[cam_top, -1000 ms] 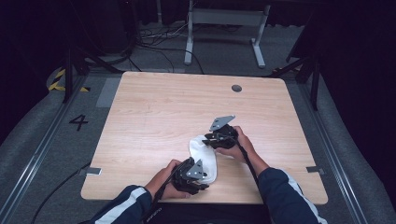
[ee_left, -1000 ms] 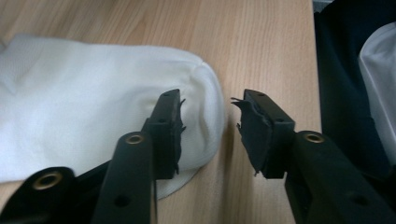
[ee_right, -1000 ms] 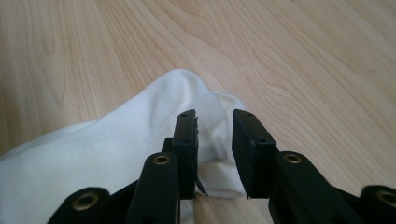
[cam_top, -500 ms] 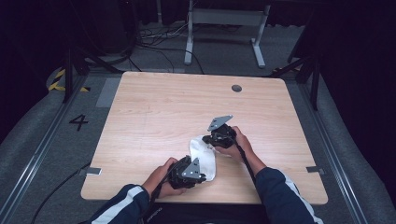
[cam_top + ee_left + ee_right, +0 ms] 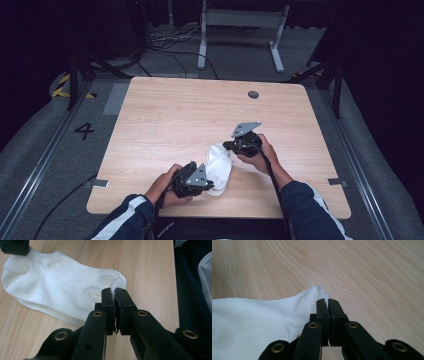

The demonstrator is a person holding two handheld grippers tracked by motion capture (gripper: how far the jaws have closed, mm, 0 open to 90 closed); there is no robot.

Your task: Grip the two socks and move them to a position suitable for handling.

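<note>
Both jaws have just clamped onto the white sock [image 5: 219,167], apparently lifting its ends slightly.

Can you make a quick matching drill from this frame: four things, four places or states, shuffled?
Things:
1. left gripper
2. right gripper
3. sock
4. table

Places or states:
A. white, lying between the two grippers
B. light wood, bears the sock
C. shut on the sock's end nearest the person
D. shut on the sock's far end

Pairs: 1-C, 2-D, 3-A, 4-B
</note>
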